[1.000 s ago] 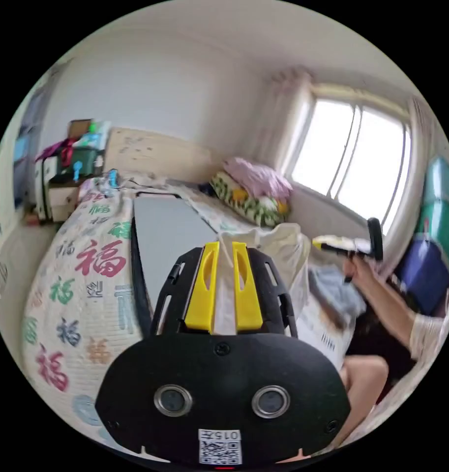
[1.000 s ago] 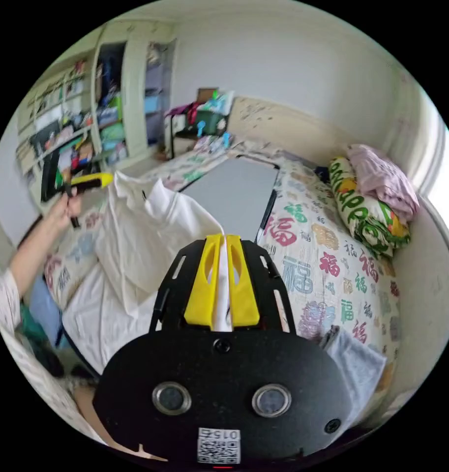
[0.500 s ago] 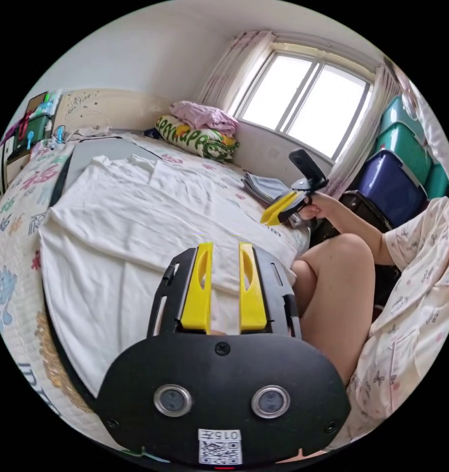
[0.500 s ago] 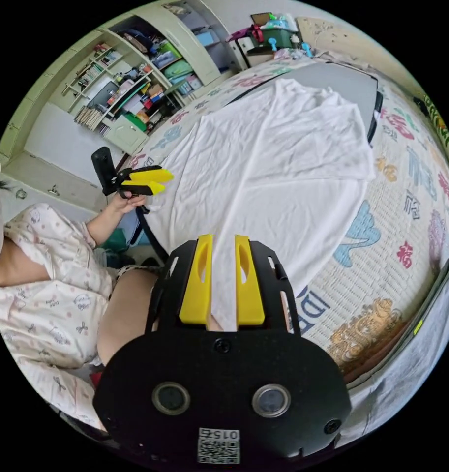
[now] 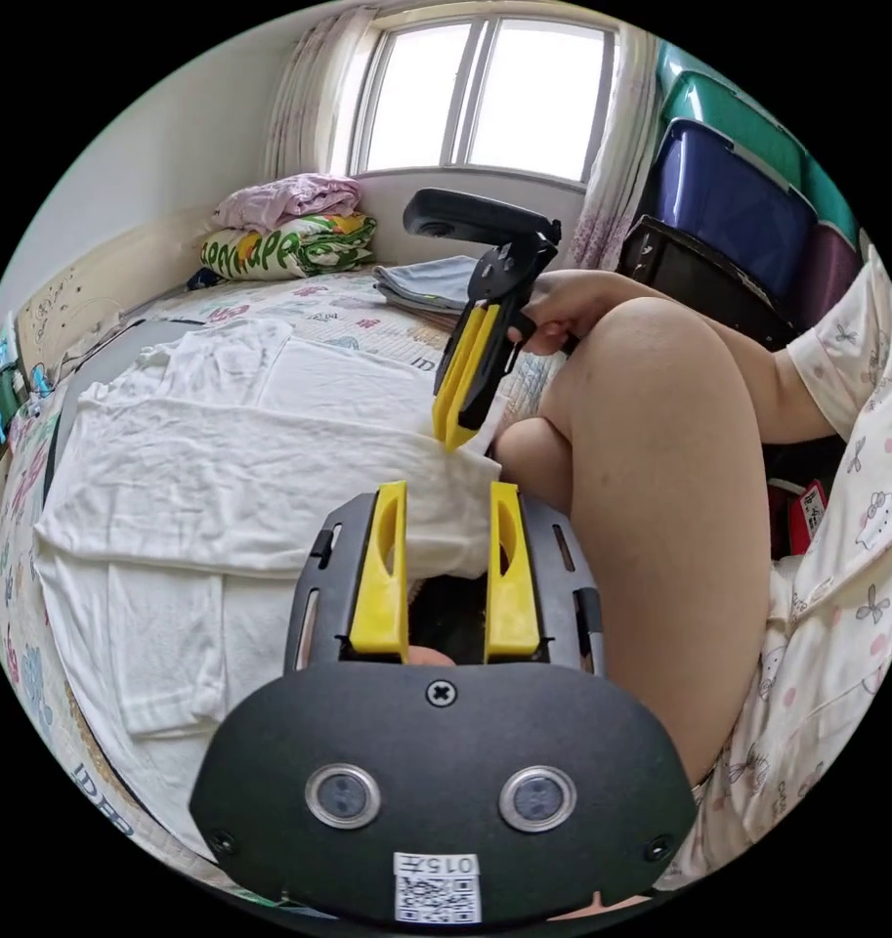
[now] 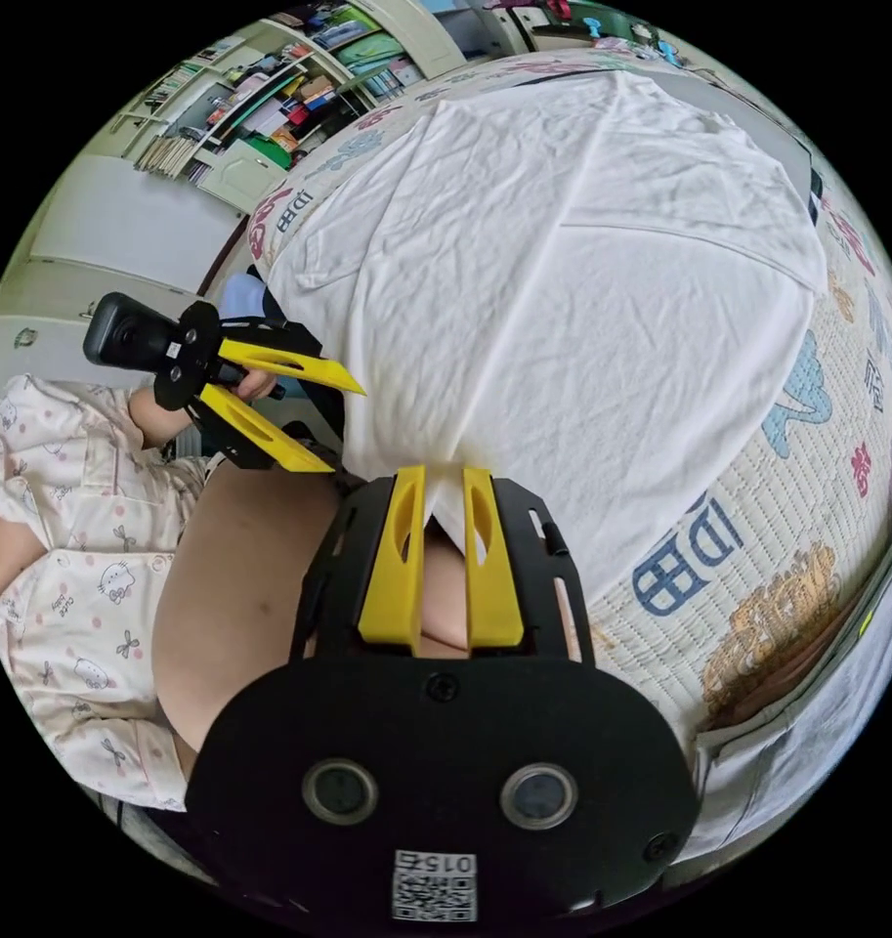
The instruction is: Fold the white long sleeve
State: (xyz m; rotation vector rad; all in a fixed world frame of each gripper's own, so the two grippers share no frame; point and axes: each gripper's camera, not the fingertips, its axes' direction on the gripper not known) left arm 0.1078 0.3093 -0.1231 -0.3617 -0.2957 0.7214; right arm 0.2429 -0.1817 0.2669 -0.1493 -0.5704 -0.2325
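Two yellow-jawed grippers face you. Your left gripper (image 5: 446, 493), at lower centre of the left gripper view, has its jaws spread wide, released, just off the hem of the white long sleeve (image 5: 240, 459), which lies flat across the patterned bedspread (image 6: 807, 469). Your right gripper (image 6: 444, 479) sits slightly parted at the hem (image 6: 455, 489), lower centre of the right gripper view; whether it pinches cloth you cannot tell.

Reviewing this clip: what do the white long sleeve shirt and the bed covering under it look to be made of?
White long sleeve shirt: soft matte knit, probably cotton; it creases finely and drapes limply over the bed edge. Printed bed covering: looks like a woven mat, going by its fine ribbed grid, though quilted fabric is possible.
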